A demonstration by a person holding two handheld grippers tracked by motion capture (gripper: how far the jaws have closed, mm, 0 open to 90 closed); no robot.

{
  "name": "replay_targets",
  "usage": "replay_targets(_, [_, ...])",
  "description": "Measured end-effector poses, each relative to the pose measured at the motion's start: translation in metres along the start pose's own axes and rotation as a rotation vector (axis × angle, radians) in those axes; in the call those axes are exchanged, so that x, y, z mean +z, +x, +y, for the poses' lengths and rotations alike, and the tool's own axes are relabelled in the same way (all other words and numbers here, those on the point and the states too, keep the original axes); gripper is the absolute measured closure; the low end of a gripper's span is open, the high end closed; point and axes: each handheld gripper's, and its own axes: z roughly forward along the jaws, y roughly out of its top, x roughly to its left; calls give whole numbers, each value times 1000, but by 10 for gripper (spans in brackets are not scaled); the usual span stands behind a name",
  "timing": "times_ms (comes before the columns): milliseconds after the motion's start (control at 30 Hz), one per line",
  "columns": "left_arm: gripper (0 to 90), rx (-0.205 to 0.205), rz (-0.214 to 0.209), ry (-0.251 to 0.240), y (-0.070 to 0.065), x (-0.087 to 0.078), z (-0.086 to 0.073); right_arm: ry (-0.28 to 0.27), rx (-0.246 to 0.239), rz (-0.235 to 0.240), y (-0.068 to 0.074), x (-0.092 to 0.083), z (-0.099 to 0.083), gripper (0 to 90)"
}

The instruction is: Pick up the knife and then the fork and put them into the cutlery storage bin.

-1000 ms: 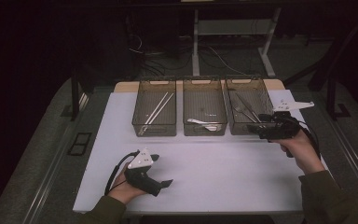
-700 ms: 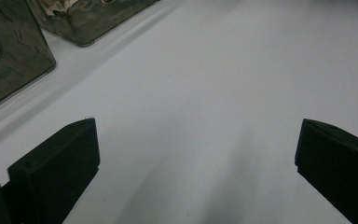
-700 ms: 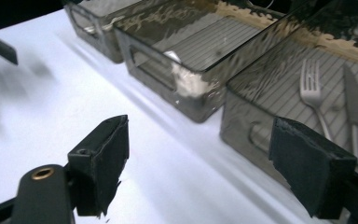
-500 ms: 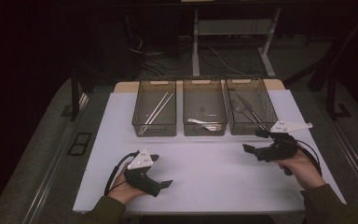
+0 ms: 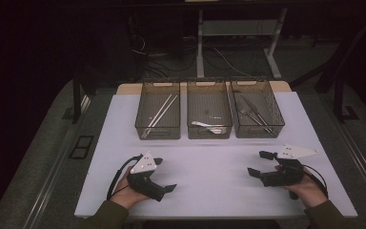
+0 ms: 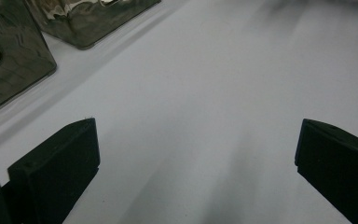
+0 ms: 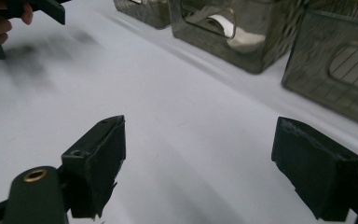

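Well apart: right hand-held gripper (image 5: 260, 164), bins (image 5: 258, 130)

In the high view we see a dim room whose upper half falls into near-black, while the white tabletop (image 5: 209, 171) is the brightest area. In both gripper views the tabletop carries soft grey shadows, smeared at upper left of the right gripper view. The bins (image 7: 242, 32) show faint glare and soft focus; the near jaws are dark, with little detail.

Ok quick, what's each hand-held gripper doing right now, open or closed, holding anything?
Left hand-held gripper: open, holding nothing.
Right hand-held gripper: open, jaws just widened, nothing between them.
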Motion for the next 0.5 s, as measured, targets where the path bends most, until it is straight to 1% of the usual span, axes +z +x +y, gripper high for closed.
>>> replay_targets(100, [0, 0, 0, 0, 0, 0, 0, 8, -6, 1, 2, 0, -4, 177])
replay_targets(167, [0, 0, 1, 0, 0, 0, 0, 0, 15, 8, 3, -1, -7, 177])
replay_targets(200, [0, 2, 1, 2, 0, 0, 0, 2, 18, 9, 4, 0, -8, 177])
replay_targets(300, [0, 3, 2, 2, 0, 0, 0, 16, 8, 5, 4, 0, -10, 177])
replay_targets(367, [0, 0, 3, 0, 0, 0, 0, 21, 13, -2, 4, 0, -11, 177])
replay_targets(433, [0, -5, 3, -2, 0, 0, 0, 21, 13, 0, 3, -1, -12, 177])
replay_targets(500, [0, 2, 2, 4, 0, -1, 0, 20, 13, -1, 3, -1, -12, 177])
